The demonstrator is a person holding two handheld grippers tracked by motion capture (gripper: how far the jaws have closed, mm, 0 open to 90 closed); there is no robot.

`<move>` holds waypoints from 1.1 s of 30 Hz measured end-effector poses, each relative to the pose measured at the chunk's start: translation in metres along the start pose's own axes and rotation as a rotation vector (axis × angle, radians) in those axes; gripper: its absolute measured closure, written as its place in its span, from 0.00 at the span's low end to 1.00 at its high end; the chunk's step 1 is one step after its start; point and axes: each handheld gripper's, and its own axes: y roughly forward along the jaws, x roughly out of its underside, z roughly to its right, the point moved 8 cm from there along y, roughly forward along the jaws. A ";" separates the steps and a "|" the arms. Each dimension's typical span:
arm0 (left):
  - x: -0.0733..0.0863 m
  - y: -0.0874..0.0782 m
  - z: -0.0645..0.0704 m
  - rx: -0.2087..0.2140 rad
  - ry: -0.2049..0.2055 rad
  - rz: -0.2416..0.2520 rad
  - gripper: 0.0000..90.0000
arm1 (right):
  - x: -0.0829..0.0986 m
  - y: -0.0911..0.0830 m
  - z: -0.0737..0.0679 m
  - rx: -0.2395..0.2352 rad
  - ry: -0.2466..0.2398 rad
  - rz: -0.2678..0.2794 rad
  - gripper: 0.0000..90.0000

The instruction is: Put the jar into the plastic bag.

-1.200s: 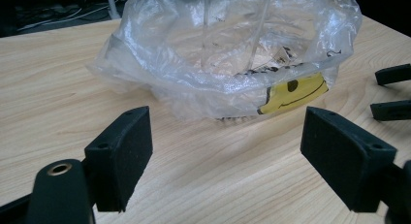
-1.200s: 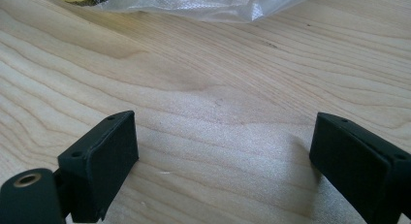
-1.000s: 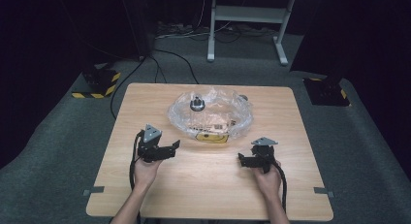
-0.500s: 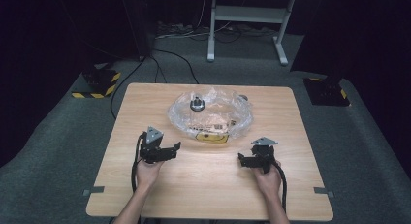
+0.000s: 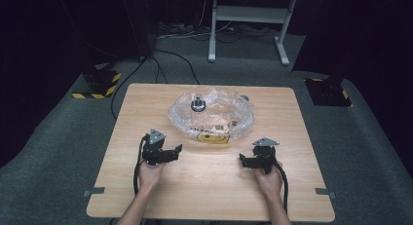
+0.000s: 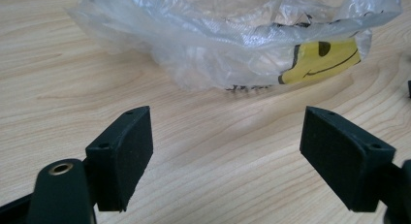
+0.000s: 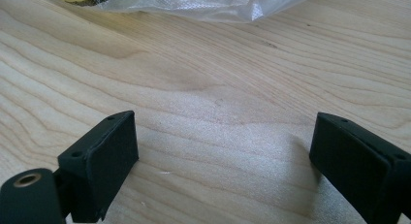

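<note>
Right now the clear plastic bag [image 5: 212,114] lies crumpled on the wooden table [image 5: 204,186], toward the far middle of it, its long axis running side to side across the tabletop. It's thin, glossy, wrinkled film, puffed into a rounded oval mound. On the bag's near edge sits a yellow printed label [image 5: 213,137] with black markings, facing the person; in the left gripper view that yellow patch [image 6: 320,61] shows through the film. A small round dark knob-like object [image 5: 197,105] rests at the bag's far-left part. The left gripper [image 5: 168,154] hovers near the bag's near-left side, jaws spread wide with nothing between them, aimed at the bag. The right gripper [image 5: 246,161] sits near the bag's near-right side, jaws equally wide and empty over pale grained wood.
</note>
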 end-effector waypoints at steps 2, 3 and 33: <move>0.002 0.002 0.000 -0.002 -0.001 -0.005 0.22 | 0.000 0.000 0.000 0.000 0.000 0.000 0.11; 0.003 0.003 0.000 -0.004 -0.001 -0.008 0.22 | 0.000 0.000 0.000 0.000 0.001 0.000 0.11; 0.022 0.033 -0.003 -0.052 0.020 -0.118 0.21 | 0.000 0.000 0.000 -0.001 -0.002 0.001 0.11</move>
